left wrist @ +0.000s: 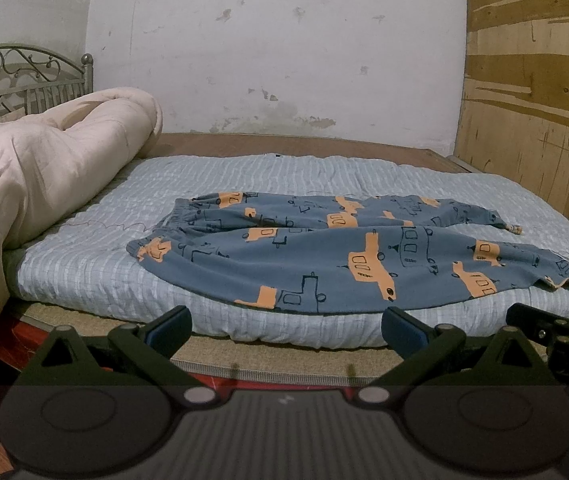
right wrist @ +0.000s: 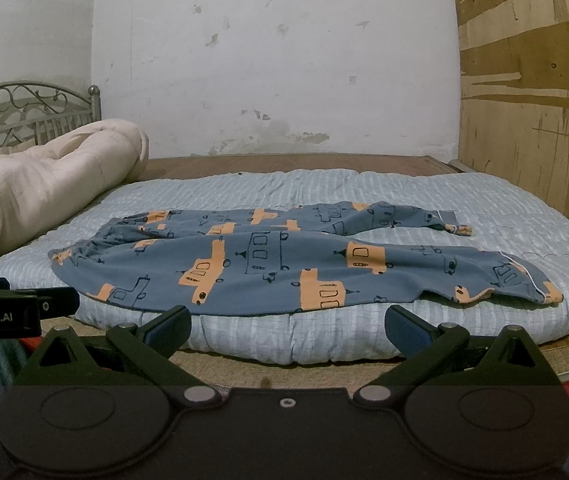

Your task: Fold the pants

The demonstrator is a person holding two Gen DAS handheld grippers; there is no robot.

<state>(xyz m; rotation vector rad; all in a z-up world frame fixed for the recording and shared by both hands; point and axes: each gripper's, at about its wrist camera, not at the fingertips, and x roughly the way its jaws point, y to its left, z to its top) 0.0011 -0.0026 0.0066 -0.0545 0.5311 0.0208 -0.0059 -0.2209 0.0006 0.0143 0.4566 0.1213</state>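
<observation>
Blue-grey cotton pants printed with orange vehicles are laid flat across the centre of the frame on a pale blue striped quilted mattress pad, waistband toward centre left, both legs running to the right. No fold is seen yet; the two legs lie side by side, the far one slightly rumpled, its cuff turned up at right of centre in the right wrist view. The left gripper is held at lower centre with its jaws spread wide and nothing between them, short of the pad's near edge; the right gripper is likewise spread and empty, just before the near hem. A rolled cream quilted duvet occupies the left of the frame, well apart from the pants. The opening step is judged to be a lengthwise fold, one leg brought over the other. For a clean result, the near waistband corner and the near leg cuff are best pinched together, only the garment's layers being taken and not the pad beneath. Both ends should be lifted level and carried across evenly, so the seams align and no crease is trapped.
</observation>
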